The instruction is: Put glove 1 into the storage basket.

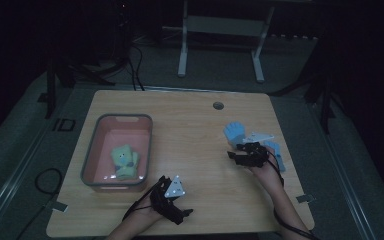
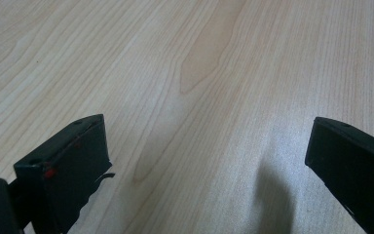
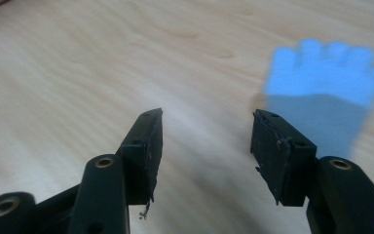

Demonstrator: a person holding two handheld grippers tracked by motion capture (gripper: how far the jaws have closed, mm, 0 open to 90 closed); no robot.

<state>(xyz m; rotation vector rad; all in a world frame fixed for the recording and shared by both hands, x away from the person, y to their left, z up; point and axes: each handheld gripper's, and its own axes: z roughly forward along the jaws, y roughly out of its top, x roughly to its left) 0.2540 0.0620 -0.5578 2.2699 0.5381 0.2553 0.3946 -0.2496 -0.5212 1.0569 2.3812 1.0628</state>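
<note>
Blue glove toy: a flat, light blue, hand-shaped piece [image 1: 235,133] lies on the desk [image 1: 195,130] in the right half of the high view, just above the right claw [image 1: 241,153]. In the right gripper view it sits at the upper right [image 3: 321,83], blurred, beyond the right-hand jaw and a little to its side.

Second blue piece: another light blue item [image 1: 275,152] lies right of the hand, partly covered by it; what it is I cannot tell.

Risk, missed grip: the glove toy is not between the jaws but off to one side. If the claw closes where it is, I think it will catch only air or scrape the desk.

Risk, thin object: the toy looks flat against the wood, so the jaws may slide over it or push it away toward the desk edge.

Right claw: about half open, nothing between the jaws, only bare wood under them; no contact with the toy.

Left claw: at the lower middle of the high view [image 1: 177,210], jaws wide apart [image 2: 204,161], empty, over bare wood.

Pink bin: at the left of the high view [image 1: 92,150], with a green soft toy [image 1: 124,161] inside, well apart from both claws.
</note>
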